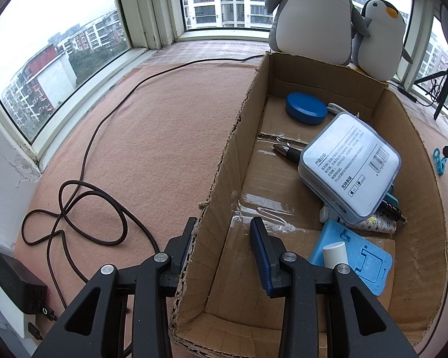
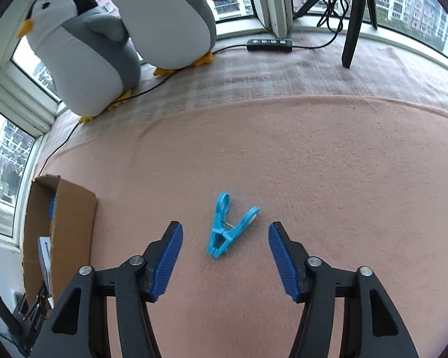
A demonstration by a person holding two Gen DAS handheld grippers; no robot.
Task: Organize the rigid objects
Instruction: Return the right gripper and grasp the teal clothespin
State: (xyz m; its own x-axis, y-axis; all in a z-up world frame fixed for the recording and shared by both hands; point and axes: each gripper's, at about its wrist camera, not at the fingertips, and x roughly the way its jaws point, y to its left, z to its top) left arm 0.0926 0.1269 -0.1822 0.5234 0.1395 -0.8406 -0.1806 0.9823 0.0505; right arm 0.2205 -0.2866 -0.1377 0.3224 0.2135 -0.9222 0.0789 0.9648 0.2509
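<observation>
1. Reaching for the blue clothes peg is the step in hand: the right tongs hang just above it with their jaws spread, one pad on either side and neither touching it.
2. That peg lies alone on the pink cloth of the surface, apart from the cardboard box and on its right.
3. The left tongs straddle the box's near left wall, one finger outside and one inside; whether the pads truly pinch the cardboard I cannot tell, though they seem set to steady the box.
4. Already in the box are a white packaged carton, a blue oval case, a pen and a blue plastic stand.
5. Next, I judge, the right tongs need to sink, close across the peg's narrow body and carry it over the box wall.
</observation>
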